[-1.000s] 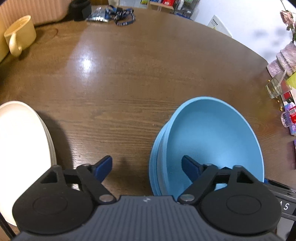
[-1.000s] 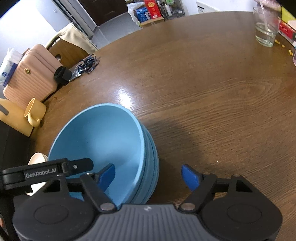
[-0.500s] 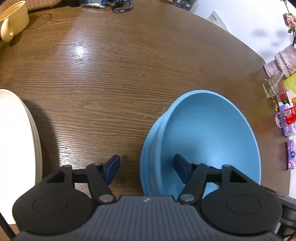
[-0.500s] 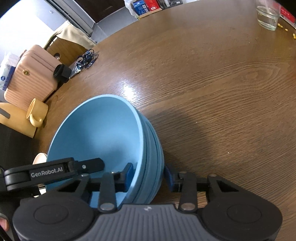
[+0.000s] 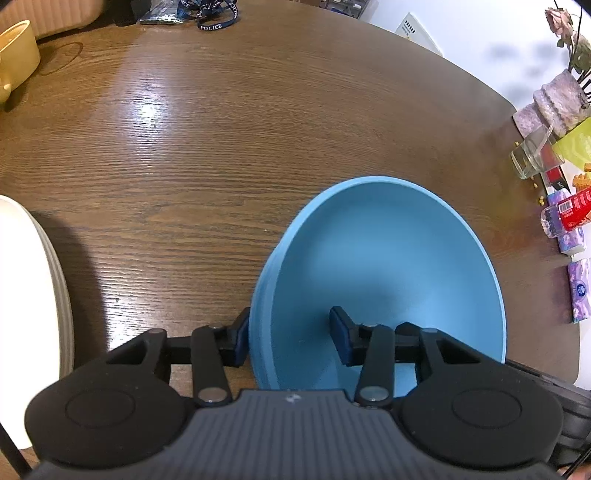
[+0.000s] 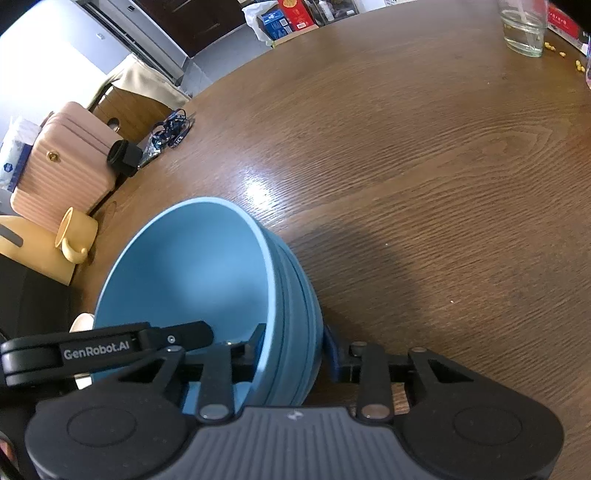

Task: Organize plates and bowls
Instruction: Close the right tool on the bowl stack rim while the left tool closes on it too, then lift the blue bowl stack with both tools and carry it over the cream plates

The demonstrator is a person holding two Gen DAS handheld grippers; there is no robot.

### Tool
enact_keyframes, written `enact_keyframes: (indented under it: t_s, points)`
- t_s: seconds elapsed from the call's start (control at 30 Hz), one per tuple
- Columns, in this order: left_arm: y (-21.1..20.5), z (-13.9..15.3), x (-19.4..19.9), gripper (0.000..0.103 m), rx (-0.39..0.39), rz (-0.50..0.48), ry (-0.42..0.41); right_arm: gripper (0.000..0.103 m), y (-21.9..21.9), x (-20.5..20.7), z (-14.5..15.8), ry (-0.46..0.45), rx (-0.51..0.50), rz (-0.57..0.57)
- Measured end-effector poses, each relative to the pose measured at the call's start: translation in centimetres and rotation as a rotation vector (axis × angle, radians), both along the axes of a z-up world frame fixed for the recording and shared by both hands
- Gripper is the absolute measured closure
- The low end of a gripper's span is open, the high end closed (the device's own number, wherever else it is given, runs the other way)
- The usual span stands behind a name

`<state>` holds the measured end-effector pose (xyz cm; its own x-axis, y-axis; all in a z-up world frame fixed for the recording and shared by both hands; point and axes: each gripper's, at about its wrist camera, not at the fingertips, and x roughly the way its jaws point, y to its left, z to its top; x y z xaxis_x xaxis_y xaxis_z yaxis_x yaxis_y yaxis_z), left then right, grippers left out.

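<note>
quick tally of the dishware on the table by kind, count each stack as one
stack of blue bowls: 1
stack of white plates: 1
yellow mug: 1
clear glass: 1
total: 4

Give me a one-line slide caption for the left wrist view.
Left gripper, jaws just closing, straddles the rim of the stacked blue bowls on the wooden table.

Yellow mug (image 6: 75, 236), pink case (image 6: 62, 162), blue lanyard (image 5: 212, 13), drinking glass (image 6: 524, 31), wooden table (image 6: 424, 177)
</note>
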<state>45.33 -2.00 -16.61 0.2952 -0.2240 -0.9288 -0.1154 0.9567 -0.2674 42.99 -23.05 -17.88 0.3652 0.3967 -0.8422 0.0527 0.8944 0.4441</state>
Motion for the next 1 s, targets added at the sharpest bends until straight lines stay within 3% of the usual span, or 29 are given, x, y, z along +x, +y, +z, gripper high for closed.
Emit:
enact_keyframes:
  t_s: [0.6,1.0]
  points:
    - [0.5,1.8,-2.8,0.06,-0.014,0.02,-0.061,0.073,0.6,-2.0,2.1,-0.068,-0.012,0.03]
    - [3.9,3.4,-6.1,0.06,-0.039,0.117,-0.104,0.073,3.9,-3.5,4.6,-0.12,-0.036,0.125]
